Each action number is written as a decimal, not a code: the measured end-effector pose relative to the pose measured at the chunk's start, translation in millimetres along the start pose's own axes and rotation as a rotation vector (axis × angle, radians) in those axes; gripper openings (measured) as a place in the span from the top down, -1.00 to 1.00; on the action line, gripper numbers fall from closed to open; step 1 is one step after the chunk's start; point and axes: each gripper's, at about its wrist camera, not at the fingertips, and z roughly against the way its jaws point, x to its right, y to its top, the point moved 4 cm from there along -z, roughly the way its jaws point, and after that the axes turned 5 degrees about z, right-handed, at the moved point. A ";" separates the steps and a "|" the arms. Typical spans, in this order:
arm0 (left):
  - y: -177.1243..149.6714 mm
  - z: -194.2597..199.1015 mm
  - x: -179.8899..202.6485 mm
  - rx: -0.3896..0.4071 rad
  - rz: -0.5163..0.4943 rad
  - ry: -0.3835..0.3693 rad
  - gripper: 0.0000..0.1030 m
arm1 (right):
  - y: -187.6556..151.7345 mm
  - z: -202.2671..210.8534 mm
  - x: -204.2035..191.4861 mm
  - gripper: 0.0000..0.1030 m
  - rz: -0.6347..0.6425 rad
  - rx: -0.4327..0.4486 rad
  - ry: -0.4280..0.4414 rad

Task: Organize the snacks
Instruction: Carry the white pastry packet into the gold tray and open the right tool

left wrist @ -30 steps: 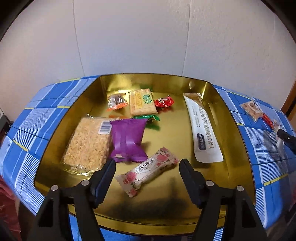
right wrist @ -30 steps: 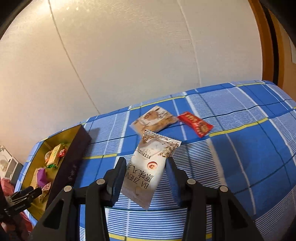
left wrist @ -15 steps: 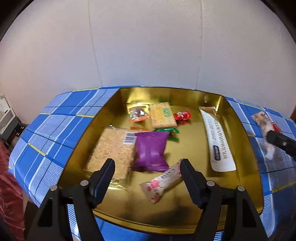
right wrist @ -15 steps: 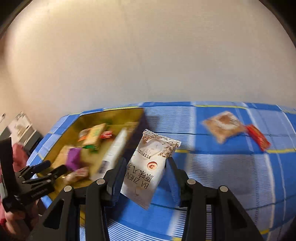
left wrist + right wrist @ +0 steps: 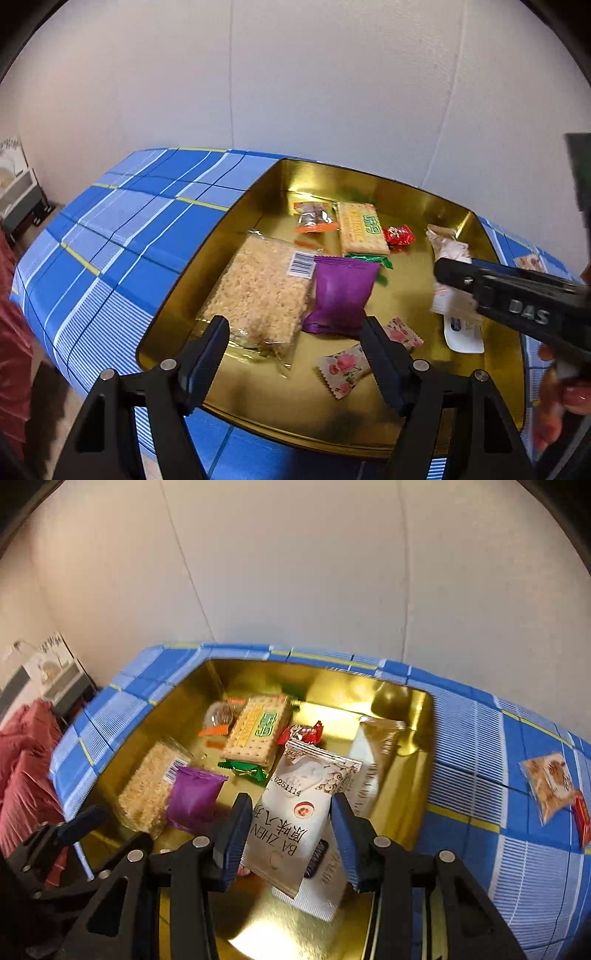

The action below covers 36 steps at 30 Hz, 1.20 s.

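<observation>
Jaws of the right gripper (image 5: pixel 291 830) are clamped on a white snack packet (image 5: pixel 297 812) printed with "BA ZHEN", its sides pressed between the two blue-padded fingers (image 5: pixel 232 834) and its crimped top edge pointing away from the camera. The packet hangs above the inside of a gold tin tray (image 5: pixel 402 812). Directly under and beyond it lies a long white sachet (image 5: pixel 364 786). Ahead of the jaws sit a cracker pack with a green label (image 5: pixel 258 727) and a small red candy (image 5: pixel 306 733); to their left lie a purple packet (image 5: pixel 194 799), a green candy (image 5: pixel 245 770) and a clear bag of puffed rice (image 5: pixel 155 786). Far to the right of the jaws, outside the tray on the blue plaid tablecloth (image 5: pixel 480 775), rest a tan snack bag (image 5: pixel 550 782) and a red wrapper (image 5: pixel 583 821) just beside it. The left gripper (image 5: pixel 295 350) hovers over the near edge of the same tray with its jaws apart and nothing between them. Just past its right finger lies a floral-print bar (image 5: pixel 351 365); the purple packet and the rice bag lie just ahead of its jaws. A person's hand (image 5: pixel 557 406) grips the right gripper's handle at the right edge of that view, and a red sleeve (image 5: pixel 14 332) shows at the left edge.
</observation>
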 end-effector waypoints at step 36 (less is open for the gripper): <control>1.5 -3.1 -13.3 -0.052 0.135 -0.038 -0.56 | 7.2 -35.7 -21.9 0.11 0.104 -0.131 -0.178</control>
